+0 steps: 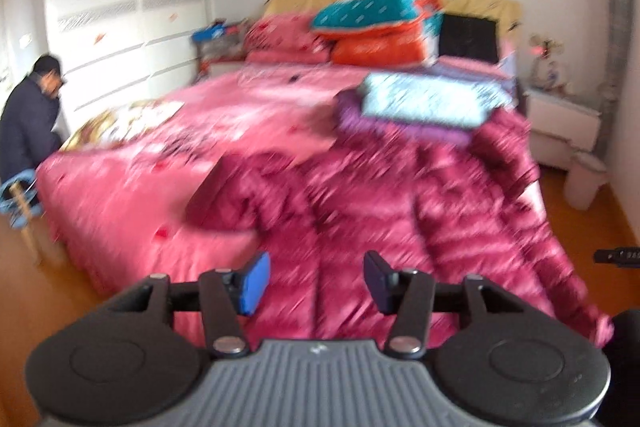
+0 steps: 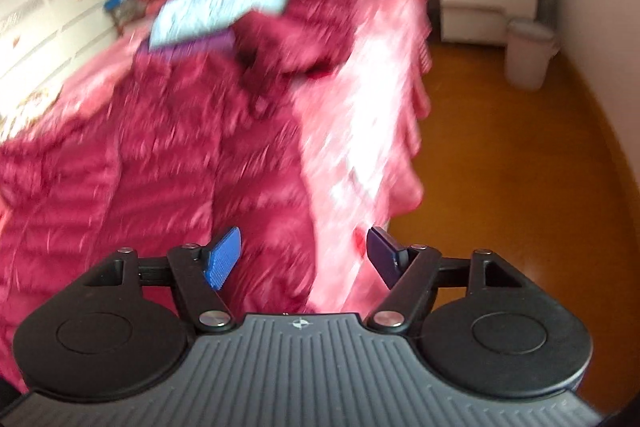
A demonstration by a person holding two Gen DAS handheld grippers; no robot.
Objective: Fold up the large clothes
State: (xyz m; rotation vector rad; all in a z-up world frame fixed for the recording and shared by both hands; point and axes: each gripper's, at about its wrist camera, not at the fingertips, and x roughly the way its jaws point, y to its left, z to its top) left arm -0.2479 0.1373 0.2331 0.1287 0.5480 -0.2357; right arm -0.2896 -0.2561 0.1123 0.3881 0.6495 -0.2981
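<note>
The big red puffy coat [image 1: 400, 195] lies spread on the pink bed [image 1: 160, 147], and both the left tongs [image 1: 316, 281] and right tongs [image 2: 302, 257] are wide and empty, so next grab a sleeve firmly.

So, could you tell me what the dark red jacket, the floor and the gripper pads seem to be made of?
The jacket looks like quilted, slightly glossy synthetic shell with puffy padding: stitched bands catch the light. The floor looks like smooth, orange-brown wood or laminate with a soft sheen; blur hides any grain. The blue pads look like matte ribbed rubber or plastic, going by the fine grooves.
</note>
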